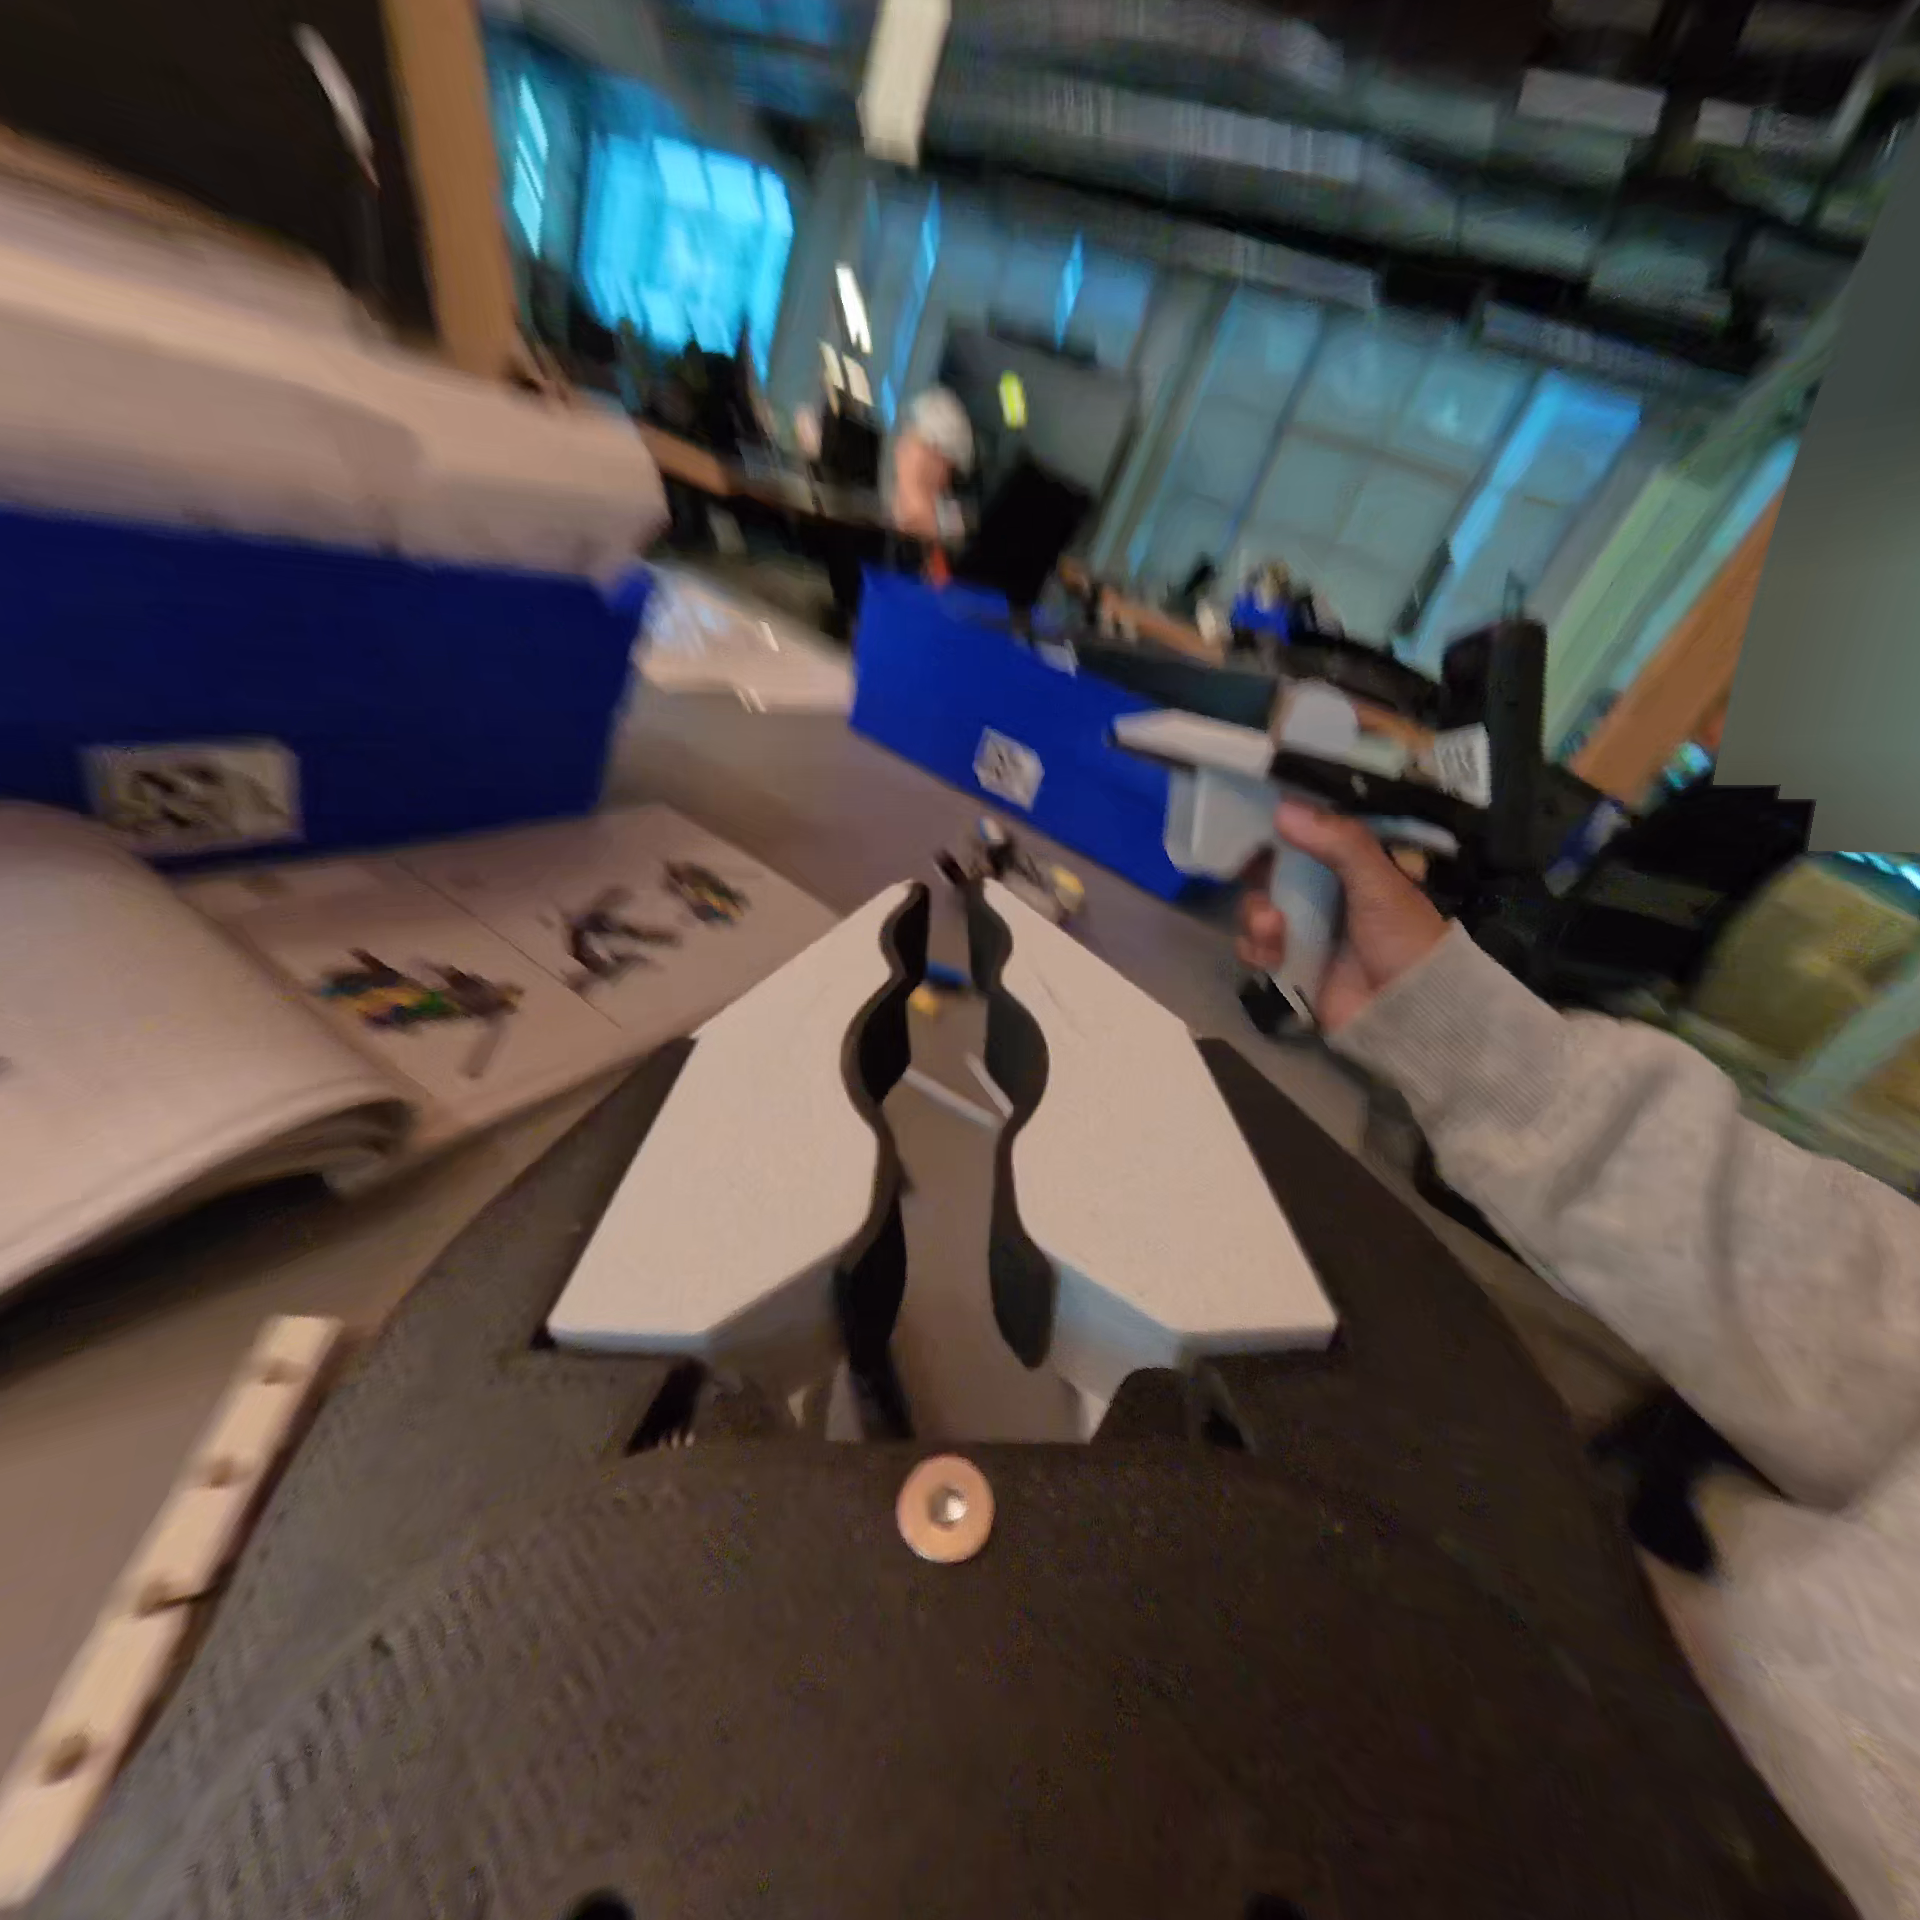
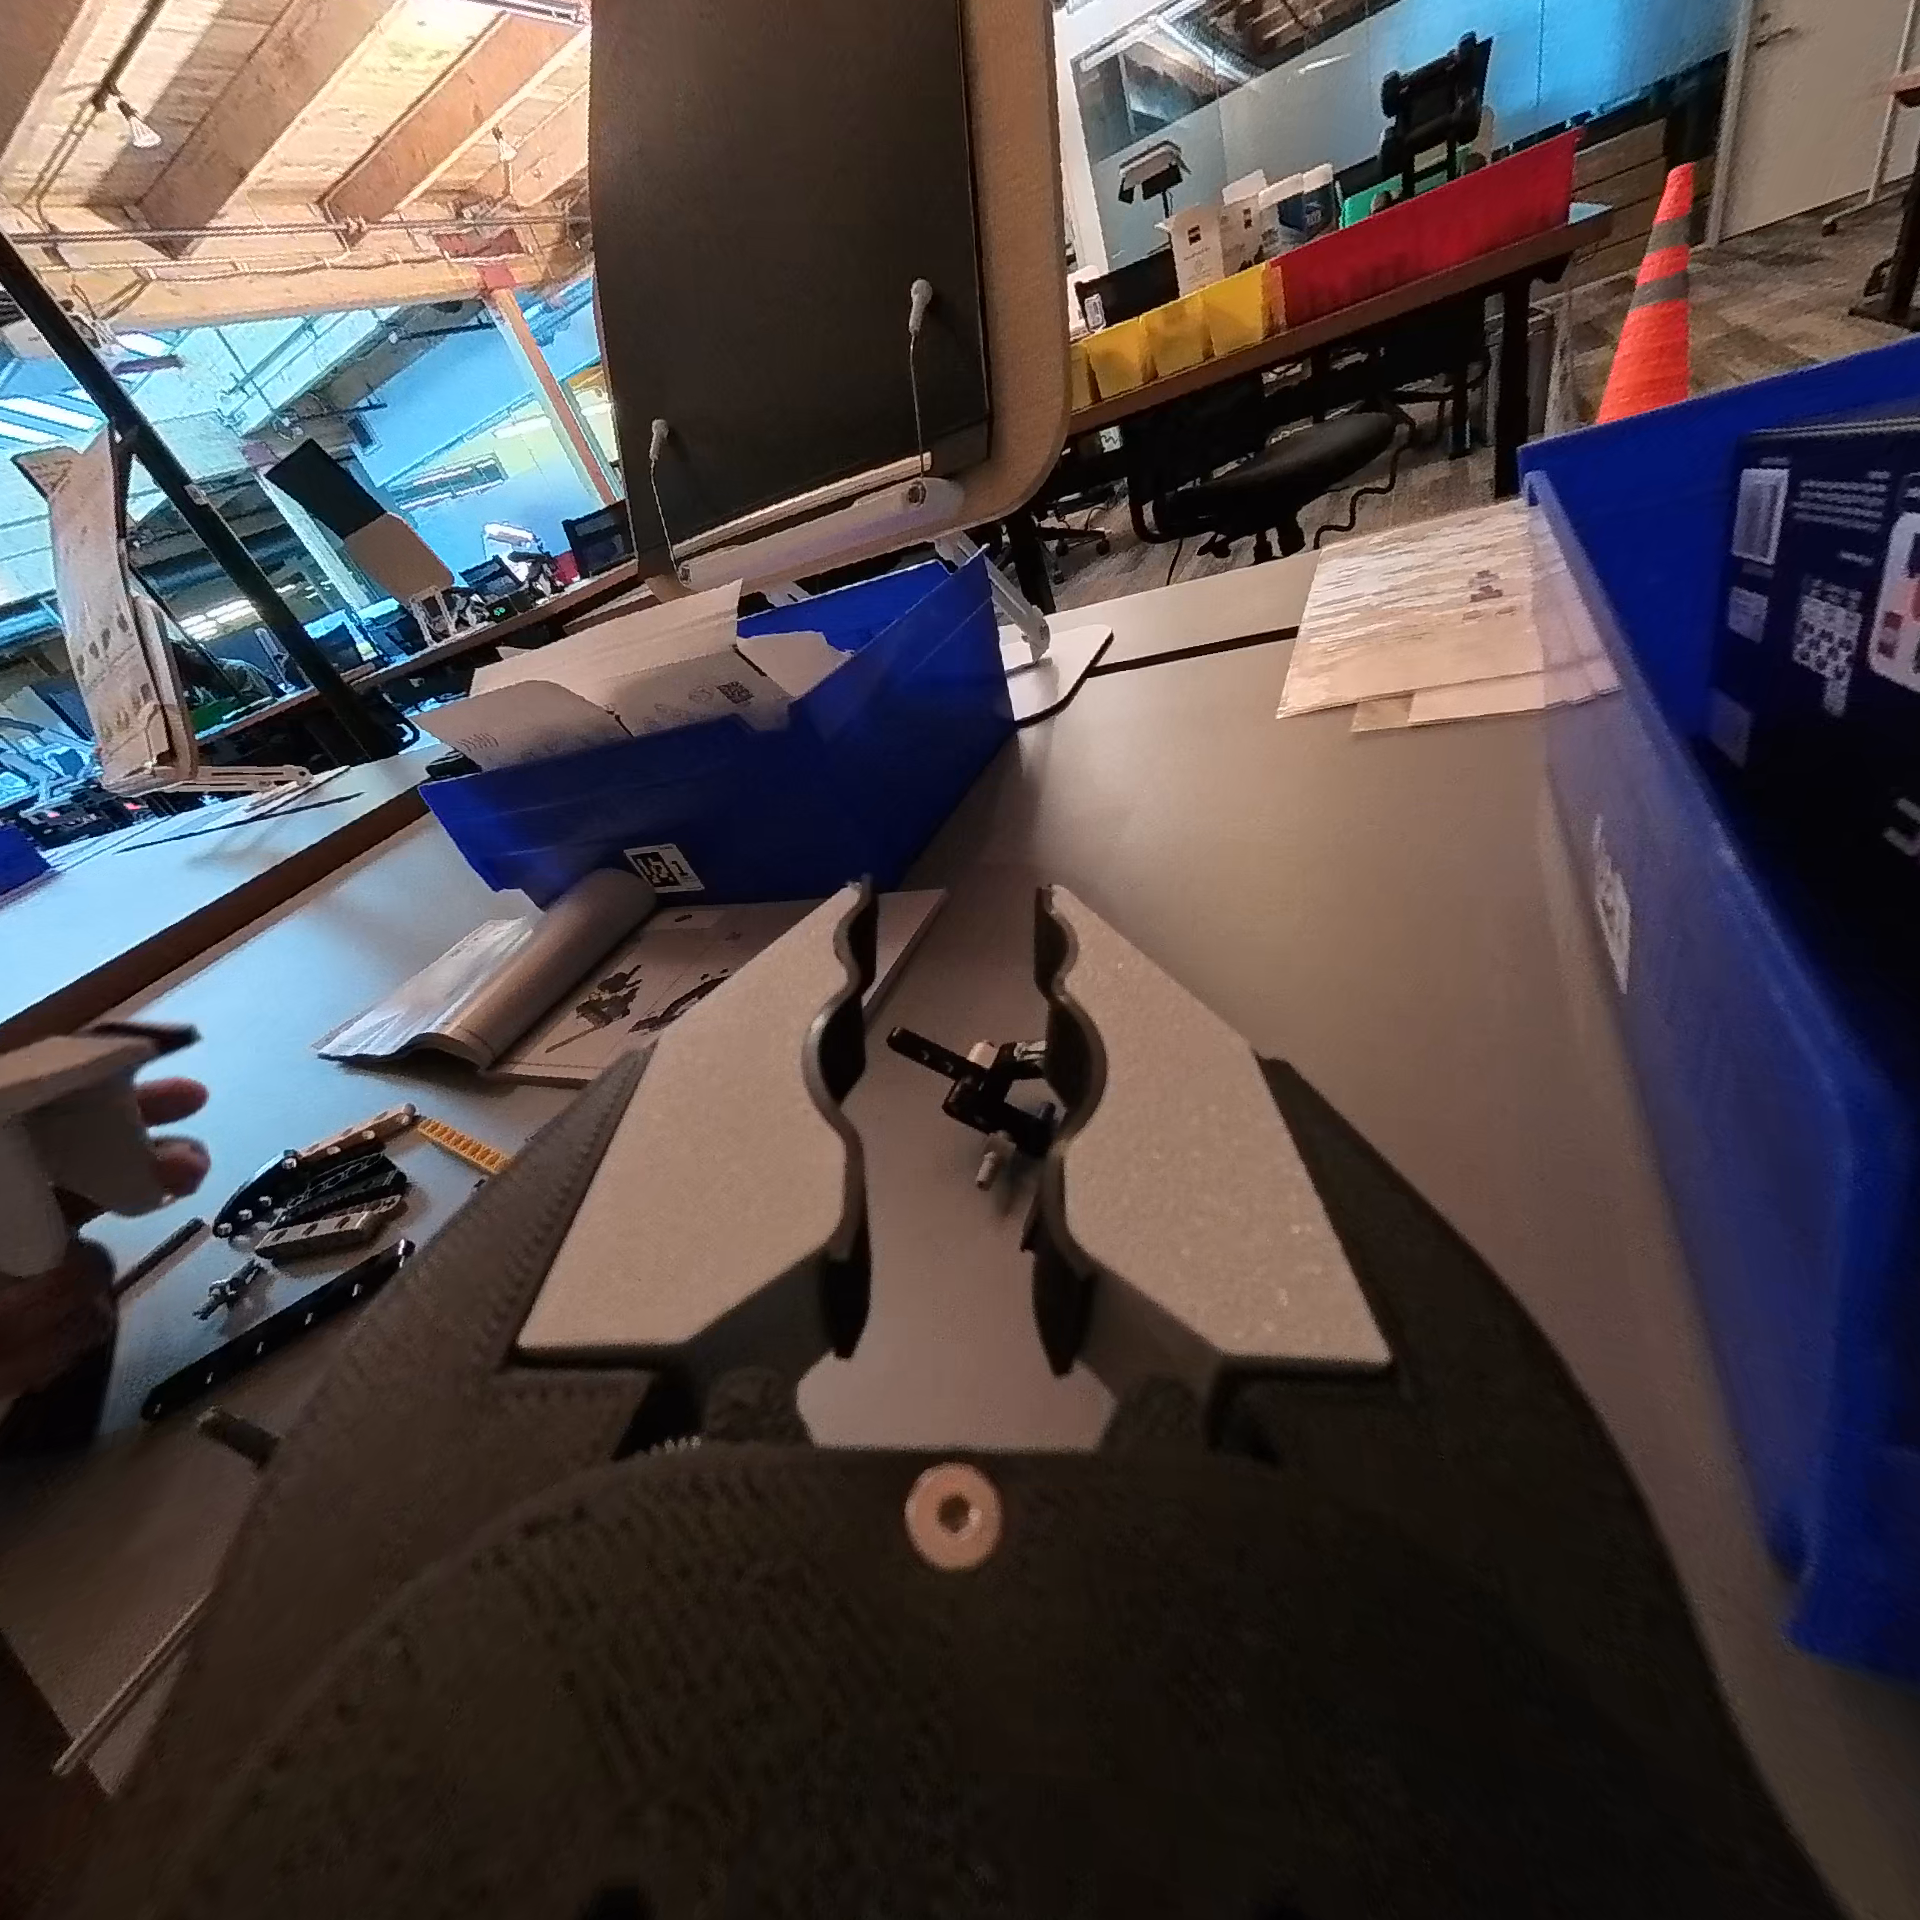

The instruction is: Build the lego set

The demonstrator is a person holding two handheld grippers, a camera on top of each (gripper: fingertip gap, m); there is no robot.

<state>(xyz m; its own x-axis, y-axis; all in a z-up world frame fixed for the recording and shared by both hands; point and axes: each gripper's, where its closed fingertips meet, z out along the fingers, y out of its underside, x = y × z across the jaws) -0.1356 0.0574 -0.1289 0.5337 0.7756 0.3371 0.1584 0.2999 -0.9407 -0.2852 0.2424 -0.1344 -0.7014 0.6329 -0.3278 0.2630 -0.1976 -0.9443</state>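
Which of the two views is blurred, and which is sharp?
Left wrist view: motion blur smears the open booklet and blue bin; only its own fingers look crisp. Right wrist view: sharp, the small black assembly reads clearly.

My work sits on a grey table (image 2: 1299, 852). An open instruction booklet (image 2: 582, 997) lies toward its left side, touching a blue bin (image 2: 748, 769) behind it. Loose black lego pieces (image 2: 312, 1205) and a long black beam (image 2: 270, 1340) lie near the left edge. A small black lego assembly (image 2: 987, 1091) rests mid-table. Another blue bin (image 2: 1714, 1039) stands along the right edge, with paper sheets (image 2: 1423, 623) toward the far edge.
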